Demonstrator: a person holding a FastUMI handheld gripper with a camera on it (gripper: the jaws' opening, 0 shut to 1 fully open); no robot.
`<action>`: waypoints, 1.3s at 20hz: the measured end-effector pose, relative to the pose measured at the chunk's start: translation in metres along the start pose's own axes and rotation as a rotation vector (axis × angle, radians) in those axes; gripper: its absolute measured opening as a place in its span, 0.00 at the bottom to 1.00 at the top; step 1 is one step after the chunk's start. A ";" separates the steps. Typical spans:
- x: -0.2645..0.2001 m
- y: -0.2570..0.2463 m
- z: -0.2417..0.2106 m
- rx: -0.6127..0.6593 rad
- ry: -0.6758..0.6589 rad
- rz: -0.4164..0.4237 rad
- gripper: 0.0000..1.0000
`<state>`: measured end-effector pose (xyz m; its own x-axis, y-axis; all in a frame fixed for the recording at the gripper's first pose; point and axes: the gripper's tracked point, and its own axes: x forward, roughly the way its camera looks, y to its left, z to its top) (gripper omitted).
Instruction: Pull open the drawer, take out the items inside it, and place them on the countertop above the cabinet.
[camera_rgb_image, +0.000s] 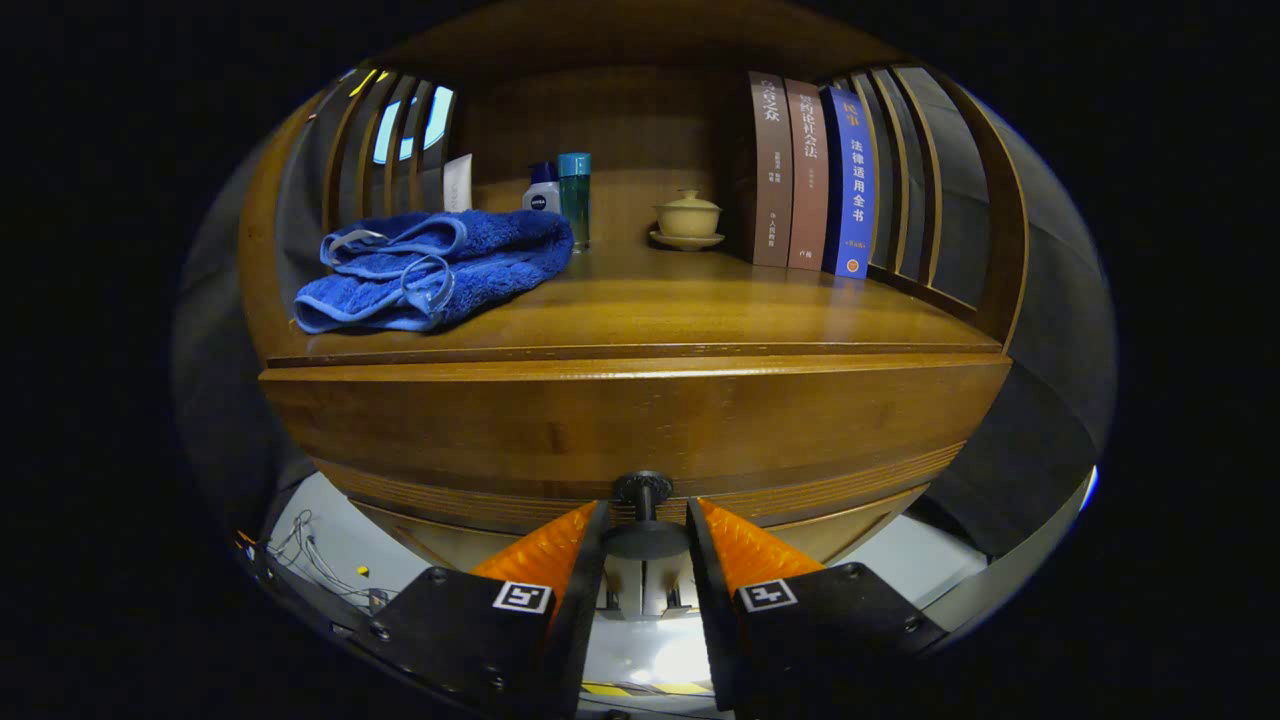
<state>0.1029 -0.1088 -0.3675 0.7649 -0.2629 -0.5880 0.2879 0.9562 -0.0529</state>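
Straddling the black drawer knob, the hand-held gripper has its orange fingers flanking the knob's stem, seemingly not yet pressing. The drawer sits below the worktop's front edge; rigid wood, probably sliding stiffly, best pulled by the knob.

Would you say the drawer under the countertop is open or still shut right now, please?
Shut: the drawer front sits flush beneath the countertop, nothing inside shows. The gripper has its fingers on either side of the black knob.
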 end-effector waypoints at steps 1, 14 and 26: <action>-0.002 -0.001 0.000 -0.002 0.000 0.008 0.53; -0.008 -0.002 -0.005 -0.004 0.001 0.023 0.34; -0.110 -0.011 -0.062 0.024 0.071 0.020 0.34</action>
<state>-0.0203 -0.0819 -0.3521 0.7283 -0.2330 -0.6444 0.2874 0.9576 -0.0215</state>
